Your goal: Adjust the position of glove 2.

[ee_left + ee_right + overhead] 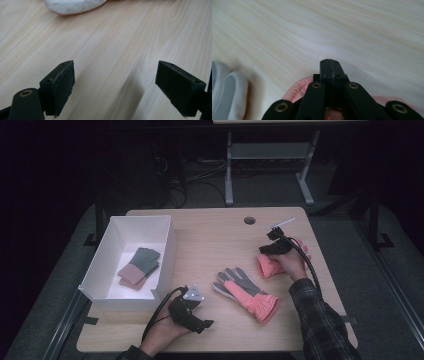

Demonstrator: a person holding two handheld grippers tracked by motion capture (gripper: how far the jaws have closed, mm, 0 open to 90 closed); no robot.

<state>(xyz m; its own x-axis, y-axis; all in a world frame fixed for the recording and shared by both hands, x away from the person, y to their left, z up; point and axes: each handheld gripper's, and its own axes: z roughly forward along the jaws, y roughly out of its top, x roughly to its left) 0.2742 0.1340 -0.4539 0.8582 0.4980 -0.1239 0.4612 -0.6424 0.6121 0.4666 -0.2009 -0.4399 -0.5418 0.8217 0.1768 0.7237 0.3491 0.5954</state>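
Pink glove [269,266] at centre right of the table [215,240]: soft, light, limp. Cuff fabric best pinched. Right gripper [274,248] clenched on pink glove; left gripper [200,324] released, lower centre.

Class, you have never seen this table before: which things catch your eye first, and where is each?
The pink and grey glove lying flat mid-table stands out first. Left of it, a white box holds a folded pair of gloves. At the right, the right tool sits shut over another pink glove.
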